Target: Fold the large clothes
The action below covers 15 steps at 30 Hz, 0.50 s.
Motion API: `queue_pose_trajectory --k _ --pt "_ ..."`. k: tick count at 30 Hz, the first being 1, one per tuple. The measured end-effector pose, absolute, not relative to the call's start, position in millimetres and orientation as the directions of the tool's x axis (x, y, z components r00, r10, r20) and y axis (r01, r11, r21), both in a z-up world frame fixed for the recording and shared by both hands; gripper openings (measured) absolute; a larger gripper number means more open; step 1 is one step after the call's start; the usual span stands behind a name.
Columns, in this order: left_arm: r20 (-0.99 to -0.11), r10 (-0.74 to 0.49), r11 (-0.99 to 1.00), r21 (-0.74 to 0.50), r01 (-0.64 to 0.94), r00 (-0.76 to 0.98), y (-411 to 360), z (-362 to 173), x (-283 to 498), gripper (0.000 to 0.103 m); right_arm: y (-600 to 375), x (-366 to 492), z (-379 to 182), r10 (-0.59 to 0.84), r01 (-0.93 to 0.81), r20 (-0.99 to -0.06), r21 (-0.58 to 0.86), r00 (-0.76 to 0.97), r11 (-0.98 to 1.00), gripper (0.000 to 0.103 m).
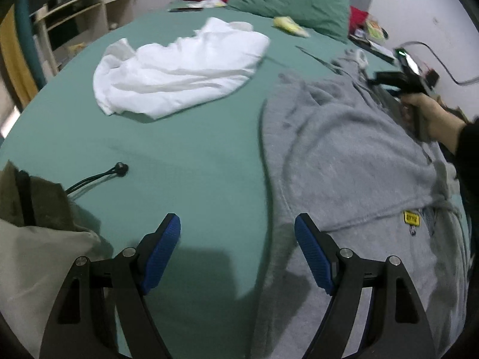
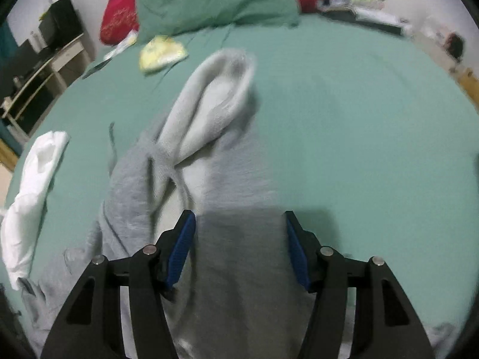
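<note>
A grey hoodie [image 1: 353, 161] lies spread on the green bed sheet [image 1: 185, 155], at the right of the left wrist view. My left gripper [image 1: 238, 224] is open and empty, above the sheet at the hoodie's left edge. My right gripper [image 2: 239, 223] is open above the hoodie [image 2: 233, 209]; the hood [image 2: 218, 95] lies ahead of it. The right gripper also shows, held in a hand, in the left wrist view [image 1: 401, 83] over the hoodie's far side.
A crumpled white garment [image 1: 179, 68] lies on the sheet beyond the left gripper. An olive and beige garment [image 1: 39, 233] with a black drawcord [image 1: 98, 176] is at the near left. Green pillow [image 1: 287, 0], red pillows and small clutter sit at the bed's head. Shelves [image 1: 77, 9] stand far left.
</note>
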<state>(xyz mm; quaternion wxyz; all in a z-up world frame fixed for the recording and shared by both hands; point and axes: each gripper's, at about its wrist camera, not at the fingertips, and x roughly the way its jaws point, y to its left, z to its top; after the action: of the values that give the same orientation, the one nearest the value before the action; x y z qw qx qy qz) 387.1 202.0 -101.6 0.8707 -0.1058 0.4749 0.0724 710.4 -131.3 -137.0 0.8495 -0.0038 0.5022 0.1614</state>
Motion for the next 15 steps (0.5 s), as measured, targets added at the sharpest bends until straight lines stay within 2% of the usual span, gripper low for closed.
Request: queue_pose_trajectory --k 1,2,6,9,12,14,15 --pt "-0.842 0.023 0.968 -0.116 -0.223 0.539 201 -101 386 0.082 -128 705 -137 0.259 -0.279 -0.844 0.136 0.471 0.951 0.023" --pt "-0.842 0.014 0.968 -0.124 -0.22 0.539 200 -100 384 0.082 -126 700 -136 0.259 -0.297 -0.841 0.123 0.476 0.947 0.013" --pt "-0.837 -0.004 0.967 -0.143 -0.212 0.548 200 -94 382 0.082 -115 655 -117 0.277 -0.424 -0.819 0.045 0.503 0.905 0.013" --pt "-0.831 0.008 0.969 -0.13 -0.208 0.556 198 -88 381 0.082 -115 590 -92 0.31 -0.547 -0.808 -0.017 0.5 0.837 0.013" --pt "-0.835 0.006 0.97 -0.128 -0.206 0.55 196 -87 382 0.082 -121 512 -87 0.318 -0.661 -0.843 -0.058 0.434 0.748 0.014" --pt "-0.837 -0.018 0.967 -0.153 -0.203 0.547 194 -83 379 0.082 -130 462 -93 0.325 -0.721 -0.873 -0.042 0.362 0.691 0.018" --pt "-0.834 -0.026 0.966 -0.163 -0.201 0.551 194 -81 378 0.082 -136 448 -95 0.328 -0.732 -0.881 -0.03 0.341 0.681 0.024"
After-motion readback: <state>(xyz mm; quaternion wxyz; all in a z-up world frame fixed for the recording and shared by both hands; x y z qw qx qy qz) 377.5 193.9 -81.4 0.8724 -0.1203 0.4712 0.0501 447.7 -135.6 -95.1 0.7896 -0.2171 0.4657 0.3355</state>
